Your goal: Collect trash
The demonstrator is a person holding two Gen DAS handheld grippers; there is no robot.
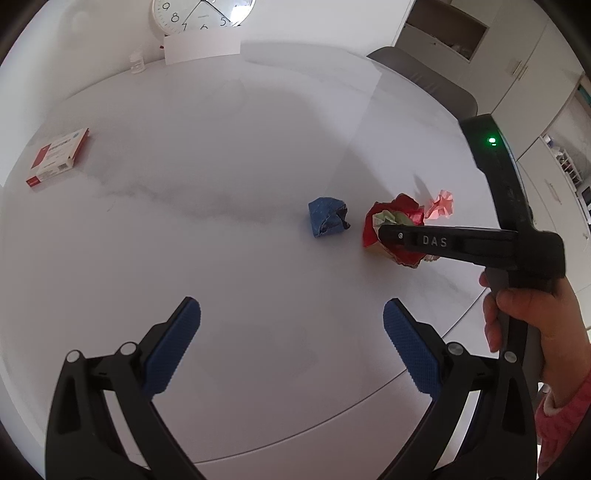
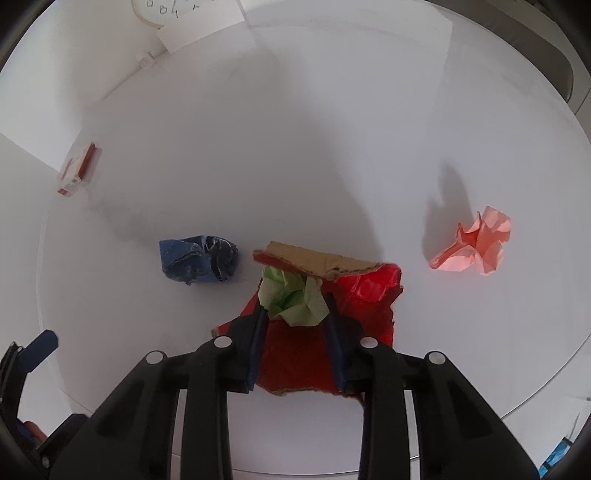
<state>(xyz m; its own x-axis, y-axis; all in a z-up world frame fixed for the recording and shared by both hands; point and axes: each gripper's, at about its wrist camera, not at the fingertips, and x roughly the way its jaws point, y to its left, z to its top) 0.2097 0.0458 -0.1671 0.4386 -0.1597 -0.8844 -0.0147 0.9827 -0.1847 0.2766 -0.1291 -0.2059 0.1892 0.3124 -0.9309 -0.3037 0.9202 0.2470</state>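
Observation:
A torn red cardboard piece (image 2: 365,291) lies on the white round table (image 2: 295,147) with a crumpled green paper wad (image 2: 291,295) on it. My right gripper (image 2: 293,310) points steeply down, its pads pressed on the green wad from both sides. In the left wrist view one black finger (image 1: 443,242) of the right gripper crosses the red cardboard (image 1: 406,210), with a hand (image 1: 532,314) on the handle. A blue crumpled wad (image 1: 328,221) (image 2: 197,262) lies left of the cardboard and a pink crumpled paper (image 1: 441,205) (image 2: 476,247) to its right. My left gripper (image 1: 291,321) hangs open over bare table, nearer than the trash.
A red and white box (image 1: 59,157) (image 2: 77,170) lies at the table's far left. A clock (image 1: 203,14), a white card (image 1: 201,48) and a small bottle (image 1: 136,62) stand at the back wall. A grey chair (image 1: 424,77) sits behind the table; cabinets are at right.

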